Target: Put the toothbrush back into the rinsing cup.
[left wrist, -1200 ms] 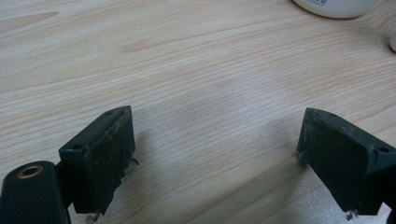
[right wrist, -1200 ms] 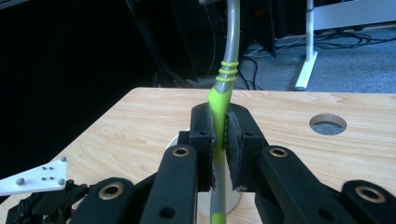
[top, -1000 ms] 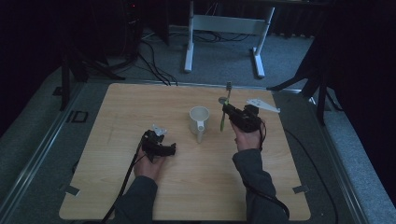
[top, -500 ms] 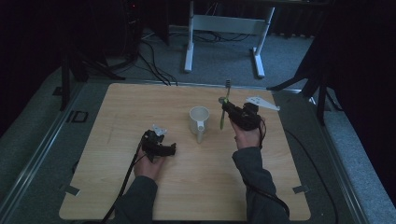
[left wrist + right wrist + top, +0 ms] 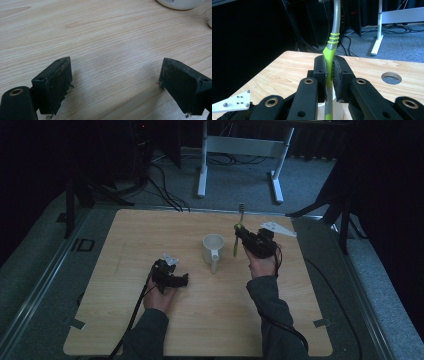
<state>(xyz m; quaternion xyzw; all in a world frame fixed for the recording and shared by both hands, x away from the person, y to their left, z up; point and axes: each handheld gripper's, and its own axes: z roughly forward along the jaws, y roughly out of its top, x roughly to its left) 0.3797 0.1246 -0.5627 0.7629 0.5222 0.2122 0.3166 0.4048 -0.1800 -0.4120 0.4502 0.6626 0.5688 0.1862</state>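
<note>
The right gripper (image 5: 240, 234) has its fingers (image 5: 321, 72) clamped on a toothbrush (image 5: 237, 236), pinching the green part of the handle about midway, with the grey neck rising above them and the bristled head uppermost. It is held upright in the air just to the right of the white mug (image 5: 213, 251), which stands near the middle of the bench (image 5: 300, 320) with its handle pointing towards the person. The brush looks light and slim, a stiff plastic stick with a rubbery green grip, so it should carry easily; I'd judge the smooth grey neck more likely to slip or swivel than the ribbed green section, which makes the present hold a sensible one. Being so thin, it could pivot between the fingers if knocked against the mug's rim. The mug appears to be ceramic, heavier and breakable, and liable to tip if nudged high up. The left gripper (image 5: 181, 281) rests low on the bench some way to the left of the mug, its fingers (image 5: 56, 82) spread wide with nothing but bare wood between them. By count: one toothbrush, one mug, two grippers.
</note>
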